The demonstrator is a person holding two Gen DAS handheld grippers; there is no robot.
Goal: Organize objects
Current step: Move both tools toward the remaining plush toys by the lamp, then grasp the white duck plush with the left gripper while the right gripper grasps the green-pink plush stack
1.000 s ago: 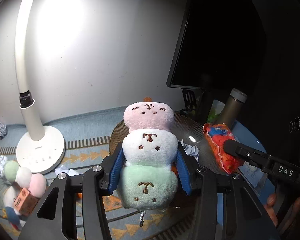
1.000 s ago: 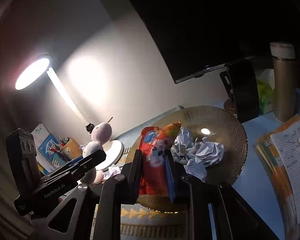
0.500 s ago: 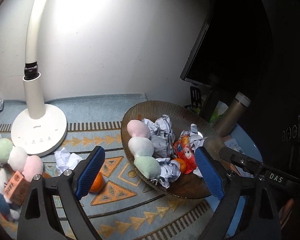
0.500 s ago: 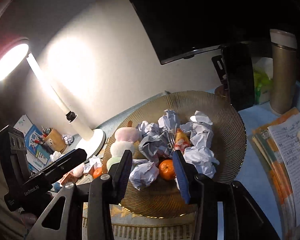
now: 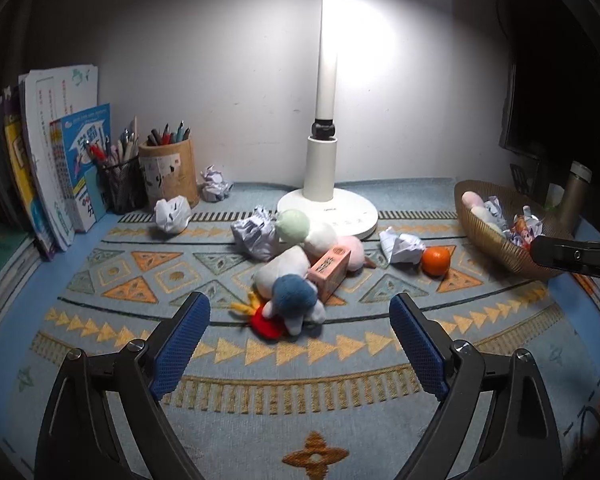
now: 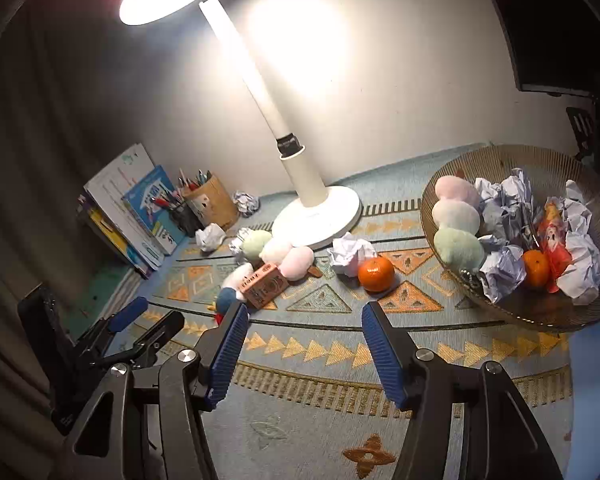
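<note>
A brown woven basket at the right holds a pink-white-green plush stack, crumpled paper, an orange and a red snack packet; it also shows in the left wrist view. On the mat lie a second plush stack, a white and blue plush toy, a pink box, an orange and paper balls. My left gripper is open and empty, just short of the plush toy. My right gripper is open and empty, above the mat near the loose orange.
A white desk lamp stands at the back middle. Pen holders and upright books stand at the back left. More paper balls lie near them. A monitor and a flask stand at the back right.
Both grippers let go of the plush stack and the snack packet in the basket, opened, and drew back left over the mat. The left gripper now faces the plush pile.
</note>
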